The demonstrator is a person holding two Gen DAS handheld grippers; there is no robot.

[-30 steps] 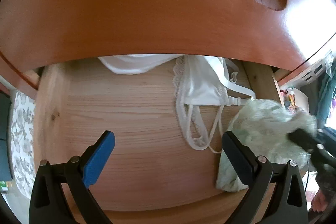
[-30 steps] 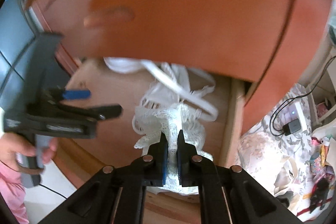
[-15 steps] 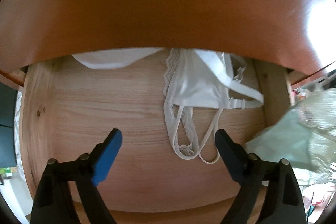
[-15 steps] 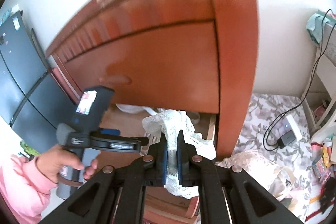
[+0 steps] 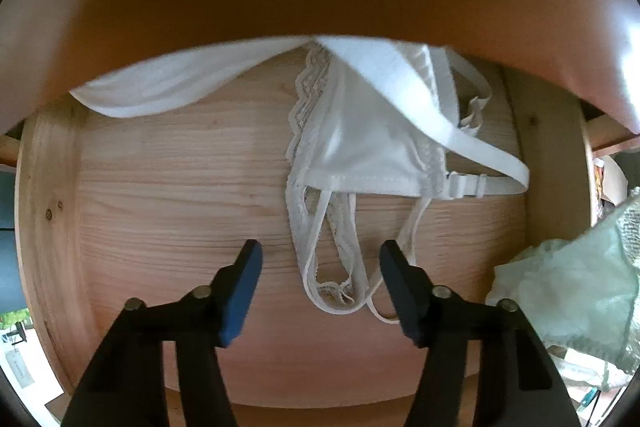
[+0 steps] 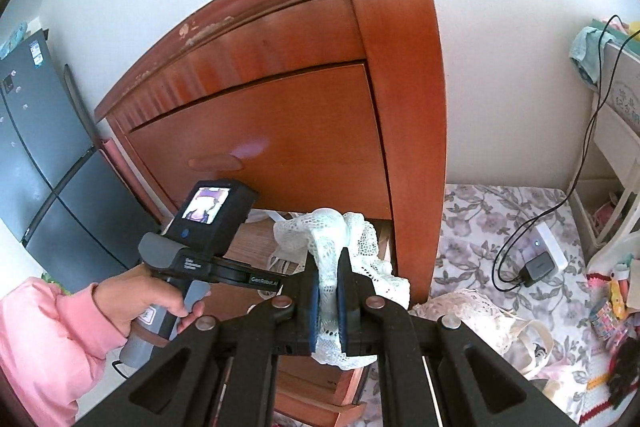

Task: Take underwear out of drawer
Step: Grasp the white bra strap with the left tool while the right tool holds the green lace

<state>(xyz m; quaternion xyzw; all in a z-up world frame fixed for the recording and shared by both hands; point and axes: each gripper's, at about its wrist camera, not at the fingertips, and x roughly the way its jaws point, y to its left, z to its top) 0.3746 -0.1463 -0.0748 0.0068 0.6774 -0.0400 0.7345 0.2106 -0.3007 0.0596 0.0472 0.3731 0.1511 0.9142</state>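
Observation:
In the left wrist view the open pine drawer [image 5: 168, 187] holds white underwear [image 5: 360, 143] with lace trim and thin straps trailing toward me. My left gripper [image 5: 320, 269] is open, its fingers on either side of the strap loops just above the drawer floor. A second white garment [image 5: 168, 83] lies at the back under the cabinet front. In the right wrist view my right gripper [image 6: 328, 285] is shut on a pale lace underwear piece [image 6: 332, 239], held up in front of the red-brown dresser [image 6: 304, 115]. That same pale piece [image 5: 576, 291] shows at the left view's right edge.
A hand in a pink sleeve [image 6: 44, 327] holds the left gripper's handle [image 6: 200, 239] over the drawer. A dark fridge [image 6: 36, 155] stands to the left. To the right lie a floral cloth [image 6: 500, 227], a charger with cable [image 6: 540, 267] and a lace bag [image 6: 488, 315].
My right gripper has lifted the lace piece up and out of the drawer, away to the right. My left gripper has moved deeper into the drawer, toward the white straps.

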